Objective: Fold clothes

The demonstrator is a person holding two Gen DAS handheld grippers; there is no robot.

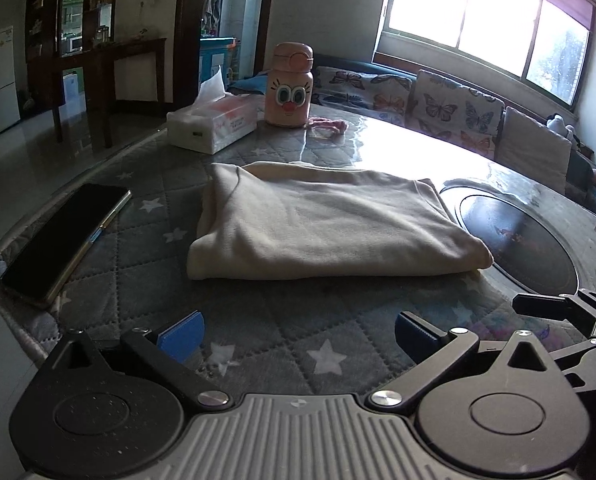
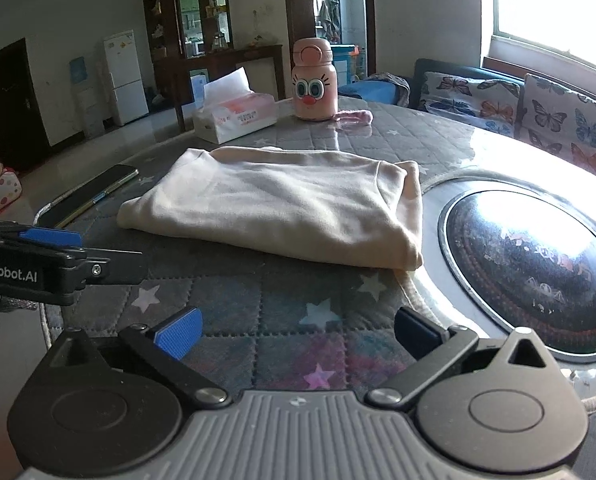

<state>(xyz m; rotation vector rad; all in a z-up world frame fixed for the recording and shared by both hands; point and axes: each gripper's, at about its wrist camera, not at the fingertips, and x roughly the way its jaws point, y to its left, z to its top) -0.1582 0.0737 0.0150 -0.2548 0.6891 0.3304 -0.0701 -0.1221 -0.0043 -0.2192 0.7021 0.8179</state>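
we held our left gripper (image 1: 298, 336) and right gripper (image 2: 295, 332) spread wide, gripping nothing, near the table (image 1: 257, 320) edge; the folded cream garment (image 1: 322, 228) lay flat beyond them, beside a phone (image 1: 65, 240).

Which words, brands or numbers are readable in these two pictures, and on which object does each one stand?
"enRobot.AI": white print on the side of the left tool, seen in the right wrist view; its beginning is cut off by the frame edge.
Tissue box: pink print on its side, too blurred to read.
Pink bottle: only a cartoon face, no text.
Phone, folded cloth: no text visible.
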